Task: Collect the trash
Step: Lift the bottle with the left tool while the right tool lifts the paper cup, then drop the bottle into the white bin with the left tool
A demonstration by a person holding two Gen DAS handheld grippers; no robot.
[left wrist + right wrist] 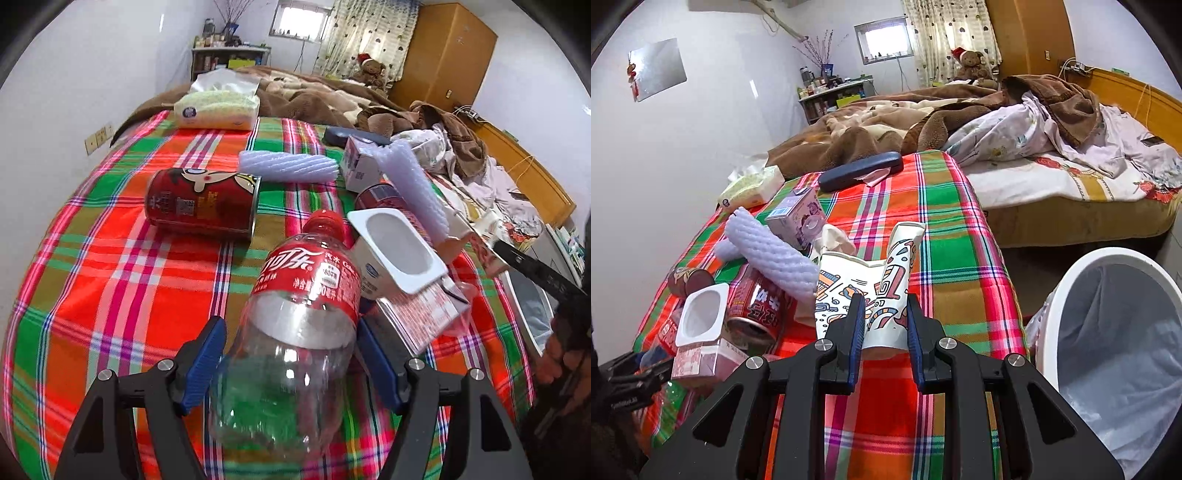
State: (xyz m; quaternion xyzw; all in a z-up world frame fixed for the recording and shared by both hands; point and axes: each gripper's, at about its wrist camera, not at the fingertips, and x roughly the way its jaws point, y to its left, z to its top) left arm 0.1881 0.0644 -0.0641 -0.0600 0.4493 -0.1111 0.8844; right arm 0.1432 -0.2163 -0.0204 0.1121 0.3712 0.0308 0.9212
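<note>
Left tongs [290, 354] grip the cola bottle [295, 314]; only the right view shows right tongs [885, 317] pinching a paper cup [864, 291].

Left tool [291, 354] clamped on load; right tool [885, 325] likewise.

The left wrist camera sits low and close over the plaid-covered bench [110, 280], facing the far window. The right wrist camera looks from the bench's [945, 258] near right side, bin [1067, 280] beside it. Both share the yogurt cup [399, 251] [701, 314] and foam sleeves.
</note>
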